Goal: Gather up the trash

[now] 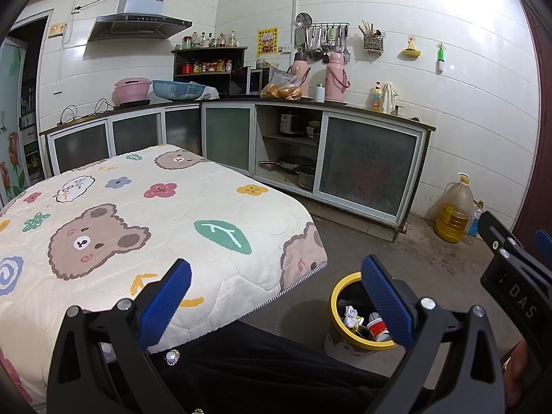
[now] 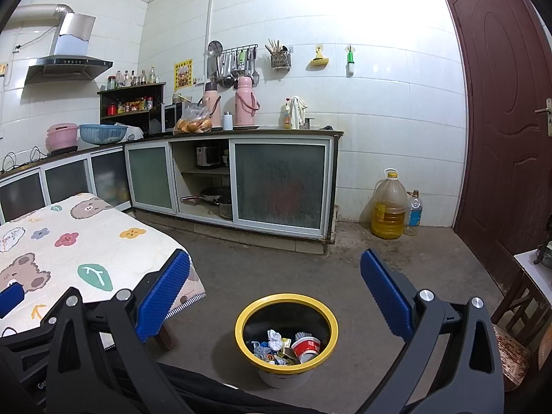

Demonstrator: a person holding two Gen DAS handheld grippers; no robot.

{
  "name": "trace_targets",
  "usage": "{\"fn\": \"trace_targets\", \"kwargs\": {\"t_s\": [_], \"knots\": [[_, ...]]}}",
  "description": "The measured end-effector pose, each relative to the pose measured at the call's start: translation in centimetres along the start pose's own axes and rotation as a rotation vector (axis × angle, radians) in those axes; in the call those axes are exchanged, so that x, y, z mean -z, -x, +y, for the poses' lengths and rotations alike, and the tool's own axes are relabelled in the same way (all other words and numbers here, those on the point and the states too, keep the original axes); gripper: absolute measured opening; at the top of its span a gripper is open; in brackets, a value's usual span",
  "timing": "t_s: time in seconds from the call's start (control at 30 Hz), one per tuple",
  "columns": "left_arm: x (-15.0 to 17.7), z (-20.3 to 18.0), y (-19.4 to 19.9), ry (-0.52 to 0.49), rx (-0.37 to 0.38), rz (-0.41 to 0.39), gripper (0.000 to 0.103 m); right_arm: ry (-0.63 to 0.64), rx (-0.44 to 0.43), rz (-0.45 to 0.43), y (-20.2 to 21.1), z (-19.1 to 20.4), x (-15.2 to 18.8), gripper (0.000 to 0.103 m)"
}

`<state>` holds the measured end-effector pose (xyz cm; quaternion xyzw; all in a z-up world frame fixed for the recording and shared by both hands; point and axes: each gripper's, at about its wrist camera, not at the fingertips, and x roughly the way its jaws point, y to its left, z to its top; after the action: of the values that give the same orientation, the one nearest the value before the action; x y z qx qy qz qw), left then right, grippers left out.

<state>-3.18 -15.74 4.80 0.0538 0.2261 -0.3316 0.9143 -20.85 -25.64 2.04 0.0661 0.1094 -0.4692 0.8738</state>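
A yellow-rimmed trash bin (image 2: 241, 314) stands on the concrete floor and holds trash: a red paper cup (image 2: 306, 347), crumpled tissue (image 2: 275, 336) and wrappers. It also shows in the left wrist view (image 1: 334, 293), beside the table corner. My right gripper (image 2: 275, 298) is open and empty, raised above the bin. My left gripper (image 1: 276, 305) is open and empty, over the table's near edge, left of the bin. The right gripper's body (image 1: 517, 276) shows at the right edge of the left wrist view.
A table with a bear-print quilted cover (image 1: 138, 214) fills the left. Kitchen cabinets (image 2: 279, 186) line the far wall. A large oil jug (image 2: 389, 207) and a small bottle (image 2: 413, 212) stand by the brown door (image 2: 500, 120). A wooden chair (image 2: 514, 341) is at right.
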Motion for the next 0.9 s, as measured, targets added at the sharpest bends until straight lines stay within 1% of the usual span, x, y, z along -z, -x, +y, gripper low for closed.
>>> {"fn": "trace_targets", "kwargs": {"t_s": [0.5,0.9], "knots": [[0.02,-0.19,-0.09,-0.003,0.003,0.002,0.095,-0.004,0.008,0.012,-0.20,-0.48,0.76,0.095],[-0.05,-0.16,-0.48,-0.013,0.008,0.014,0.095,-0.009,0.013,0.024,-0.56,-0.27,0.37,0.095]]}}
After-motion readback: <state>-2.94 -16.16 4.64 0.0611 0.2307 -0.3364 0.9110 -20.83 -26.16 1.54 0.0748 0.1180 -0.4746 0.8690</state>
